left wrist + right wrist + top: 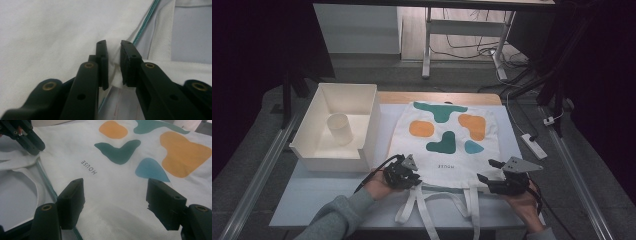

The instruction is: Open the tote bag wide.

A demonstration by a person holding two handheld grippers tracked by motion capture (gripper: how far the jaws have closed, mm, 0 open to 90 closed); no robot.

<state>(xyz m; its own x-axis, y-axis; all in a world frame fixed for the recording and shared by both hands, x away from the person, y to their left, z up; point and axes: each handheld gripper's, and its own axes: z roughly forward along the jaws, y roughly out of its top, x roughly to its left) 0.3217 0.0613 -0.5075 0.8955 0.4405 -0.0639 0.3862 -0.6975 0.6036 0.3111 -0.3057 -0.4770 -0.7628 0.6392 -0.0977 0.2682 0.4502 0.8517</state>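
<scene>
**Left claw pinches the bag's mouth corner while the right waits spread**

A white tote bag [447, 142] lies flat on the pale mat [312, 200] that covers the table, its printed face up and its mouth toward the near edge, where the two straps [422, 210] trail off toward the person. The bag sits right of the middle, between the white bin [367, 125] at the far left corner and the right edge.

The left gripper [114, 66] is at the bag's near left corner, where the mouth hem meets the side seam. Its jaws are drawn nearly together with a fold of white cloth bunched between the pads, so it is pinching the bag's fabric. That spot looks chosen for control: a grip at the corner of the mouth lets the hand lift or fold one layer without dragging the whole bag.

The right gripper [115, 200] hovers over the near right part of the bag with its jaws spread wide, the cloth lying flat and untouched beneath them. It seems poised to take the matching corner, so both hands can then move the bag evenly.

Inside the bin stands a small white cup [339, 129], upright and well apart from the bag. A power strip [533, 145] lies beyond the table's right edge.
</scene>
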